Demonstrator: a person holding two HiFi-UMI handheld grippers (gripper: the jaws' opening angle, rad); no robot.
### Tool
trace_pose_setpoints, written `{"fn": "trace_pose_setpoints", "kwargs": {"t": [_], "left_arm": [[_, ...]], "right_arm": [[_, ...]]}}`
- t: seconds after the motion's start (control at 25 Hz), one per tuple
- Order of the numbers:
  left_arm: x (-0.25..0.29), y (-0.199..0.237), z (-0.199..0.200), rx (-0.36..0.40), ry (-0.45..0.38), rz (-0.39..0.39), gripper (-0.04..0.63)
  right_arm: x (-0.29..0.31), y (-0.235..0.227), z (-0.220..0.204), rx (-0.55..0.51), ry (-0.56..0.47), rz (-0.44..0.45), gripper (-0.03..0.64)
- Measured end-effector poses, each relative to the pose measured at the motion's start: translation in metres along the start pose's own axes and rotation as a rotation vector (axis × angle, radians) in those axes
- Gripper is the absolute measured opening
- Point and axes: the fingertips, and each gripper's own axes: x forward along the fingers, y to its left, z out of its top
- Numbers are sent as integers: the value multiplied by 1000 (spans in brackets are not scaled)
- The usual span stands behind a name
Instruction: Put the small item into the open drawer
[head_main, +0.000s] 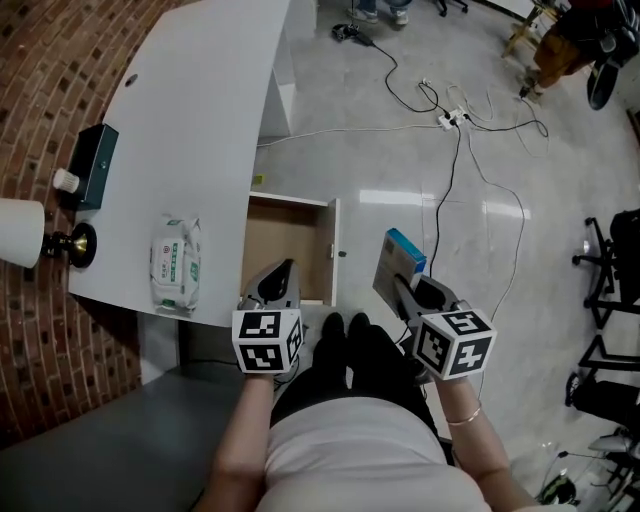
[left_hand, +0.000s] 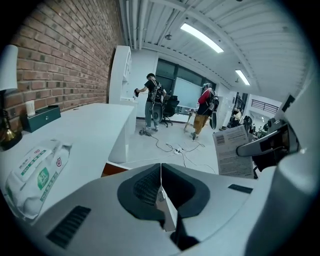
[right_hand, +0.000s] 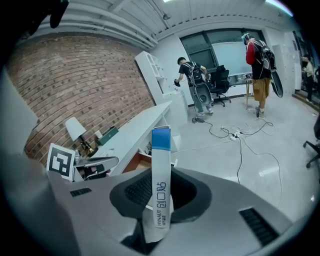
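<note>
The small item is a flat white box with a blue end (head_main: 397, 262). It stands upright between the pads of my right gripper (head_main: 402, 283), which is shut on it, to the right of the drawer. In the right gripper view the box (right_hand: 161, 165) rises out of the right gripper (right_hand: 160, 197). The open drawer (head_main: 287, 248) with its brown inside juts from the white desk (head_main: 190, 130). My left gripper (head_main: 280, 277) hangs over the drawer's near end, and in its own view the left gripper (left_hand: 161, 172) is shut on nothing, jaws touching. The box (left_hand: 234, 156) shows at the right there.
On the desk lie a pack of wet wipes (head_main: 175, 262), a dark green box (head_main: 92, 165) and a lamp (head_main: 30, 235). Cables and a power strip (head_main: 452, 120) trail over the floor. Chair bases (head_main: 610, 270) stand at the right. People stand far back in the room (right_hand: 192, 85).
</note>
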Motion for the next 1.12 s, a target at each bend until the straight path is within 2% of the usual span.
{"fn": "trace_pose_setpoints", "kwargs": {"t": [0.28,0.44,0.56,0.92,1.12], "left_arm": [[13,25,16,-88,-21,93,23],[10,50,20,-178,-44,206,23],[0,66,18,-235,-67,321,24],[-63,89,-22,-463,-150,674,23],[-102,85,-60,-584,-170,831,23]], "right_arm": [[48,13,37,-106,79,113,80],[83,33,57,-210,151,225,78],[109,50,62,-305,222,324,78],[160,96,25,-592,447,568,78],[177,118,-11,-752,551,661,78]]}}
